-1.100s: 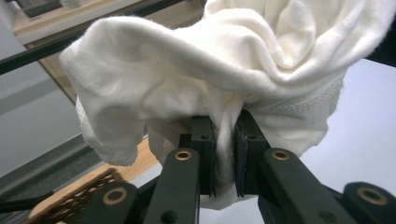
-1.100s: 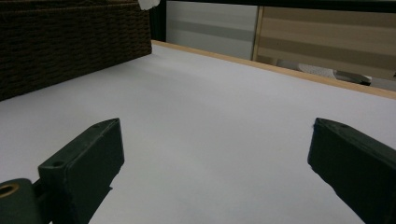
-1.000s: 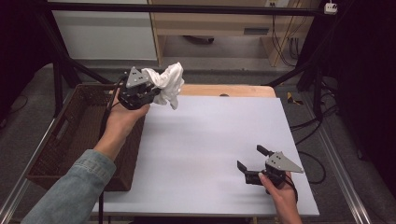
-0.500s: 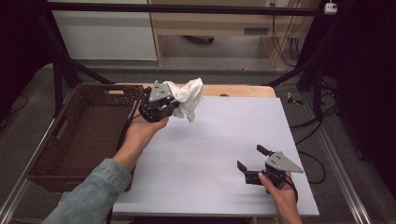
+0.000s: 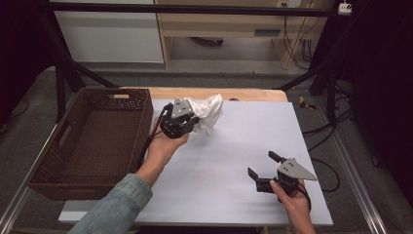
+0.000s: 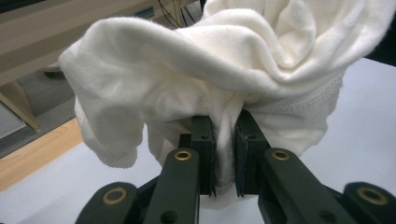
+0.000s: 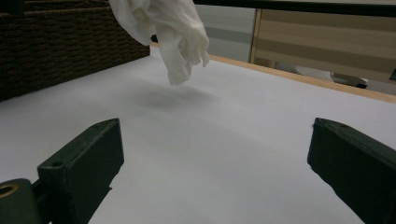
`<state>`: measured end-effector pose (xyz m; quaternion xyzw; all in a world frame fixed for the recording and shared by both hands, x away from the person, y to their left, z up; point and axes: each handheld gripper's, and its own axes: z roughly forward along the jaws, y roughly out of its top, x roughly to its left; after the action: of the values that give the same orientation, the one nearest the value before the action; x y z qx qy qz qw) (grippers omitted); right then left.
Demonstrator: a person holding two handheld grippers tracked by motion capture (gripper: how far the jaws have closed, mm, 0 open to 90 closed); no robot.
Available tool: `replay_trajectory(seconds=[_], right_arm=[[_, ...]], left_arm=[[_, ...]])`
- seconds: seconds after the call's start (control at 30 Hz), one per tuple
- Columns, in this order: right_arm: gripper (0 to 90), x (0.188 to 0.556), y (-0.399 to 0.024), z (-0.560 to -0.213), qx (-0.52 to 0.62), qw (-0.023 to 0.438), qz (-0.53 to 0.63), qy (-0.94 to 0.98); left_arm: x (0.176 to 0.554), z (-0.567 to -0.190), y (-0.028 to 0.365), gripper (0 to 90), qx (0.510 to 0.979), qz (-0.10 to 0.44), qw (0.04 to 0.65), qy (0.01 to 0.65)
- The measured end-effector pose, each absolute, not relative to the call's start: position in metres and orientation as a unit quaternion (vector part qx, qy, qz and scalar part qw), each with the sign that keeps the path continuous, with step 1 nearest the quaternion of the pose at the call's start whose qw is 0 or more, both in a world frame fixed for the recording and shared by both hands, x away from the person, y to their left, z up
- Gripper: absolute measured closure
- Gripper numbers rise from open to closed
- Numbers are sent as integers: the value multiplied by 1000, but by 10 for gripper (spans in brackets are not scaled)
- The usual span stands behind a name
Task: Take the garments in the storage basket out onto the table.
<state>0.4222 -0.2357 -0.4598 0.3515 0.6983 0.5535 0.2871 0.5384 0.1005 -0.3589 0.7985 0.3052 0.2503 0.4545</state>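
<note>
A crumpled white cloth (image 5: pixel 207 112) hangs bunched above the far left part of the white table top (image 5: pixel 229 161), clear of the surface. My left gripper (image 5: pixel 195 122) is shut on it; in the left gripper view the black jaws pinch a fold of the cloth (image 6: pixel 224 84) between their pads, left gripper (image 6: pixel 224 161). In the right gripper view the cloth (image 7: pixel 168 28) dangles at the top left with its shadow on the table below. My right gripper (image 5: pixel 260 168) rests near the front right of the table, open, right gripper (image 7: pixel 215 158), with nothing between its jaws.
A dark wicker basket (image 5: pixel 58 161) stands at the table's left side, its wall (image 7: pixel 60 42) beside the hanging cloth. A wooden strip (image 5: pixel 209 92) runs along the table's far edge. Black frame bars and cables lie beyond.
My left gripper has carried the cloth rightward from over the basket's edge to above the table and lowered it. The right gripper has stayed in place.
</note>
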Motion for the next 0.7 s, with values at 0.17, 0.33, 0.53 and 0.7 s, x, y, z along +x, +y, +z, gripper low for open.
replay_trajectory(seconds=[0.17, 0.33, 0.53, 0.7], right_arm=[[42, 422, -236, -459, 352, 288, 553, 698], [42, 422, -236, -459, 352, 288, 553, 698], [42, 422, -237, -459, 352, 288, 553, 698], [42, 422, -237, -459, 353, 288, 553, 697]], left_arm=[[537, -370, 93, 806, 799, 250, 453, 305], [533, -382, 83, 805, 806, 247, 448, 299], [528, -397, 72, 805, 814, 239, 442, 291], [526, -404, 67, 805, 818, 236, 438, 287]])
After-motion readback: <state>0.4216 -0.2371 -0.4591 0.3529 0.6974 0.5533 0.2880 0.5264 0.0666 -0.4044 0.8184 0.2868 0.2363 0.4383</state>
